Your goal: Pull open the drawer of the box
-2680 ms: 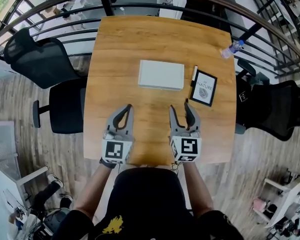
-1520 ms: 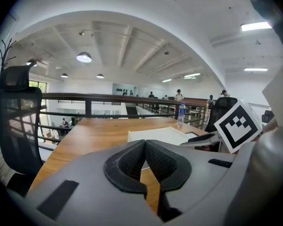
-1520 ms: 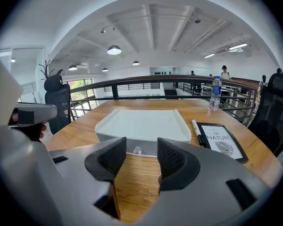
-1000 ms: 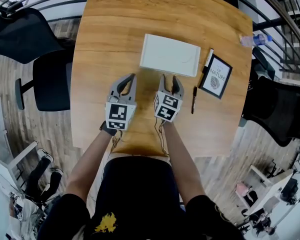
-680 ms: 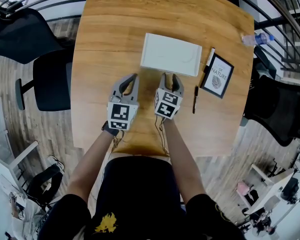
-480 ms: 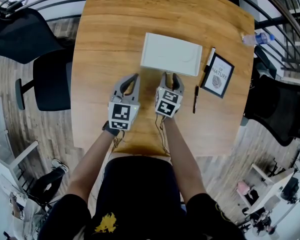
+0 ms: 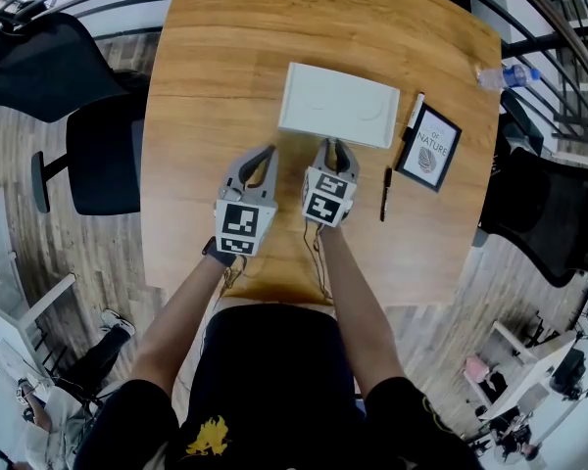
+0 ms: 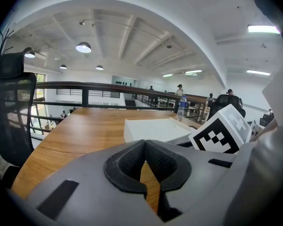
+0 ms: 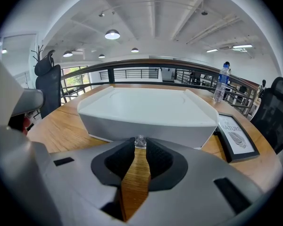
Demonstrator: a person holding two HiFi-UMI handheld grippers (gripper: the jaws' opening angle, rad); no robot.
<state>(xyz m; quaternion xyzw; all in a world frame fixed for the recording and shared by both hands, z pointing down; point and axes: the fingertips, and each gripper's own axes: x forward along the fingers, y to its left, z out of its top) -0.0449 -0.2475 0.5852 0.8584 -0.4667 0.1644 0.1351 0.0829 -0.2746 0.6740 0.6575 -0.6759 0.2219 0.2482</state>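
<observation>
Wooden table (image 7: 225,76) beneath everything. White box (image 7: 338,106) flat on it, long axis running left to right in the head view, right end turned slightly nearer the person, long front face toward the person, drawer not yet pulled out. Left gripper (image 7: 265,153) in front of the box's left end and apart from it, jaws closed together on nothing. Right gripper (image 7: 334,147) up against the middle of the box's front face, jaws having just been closing. Framed picture (image 7: 428,152) just right of the box, white marker (image 7: 413,111) between the two. Black pen (image 7: 384,192) off the box's front right corner. Last, small clear knob (image 9: 140,141) at the middle of the box's front face, pinched between the right gripper's jaw tips.
</observation>
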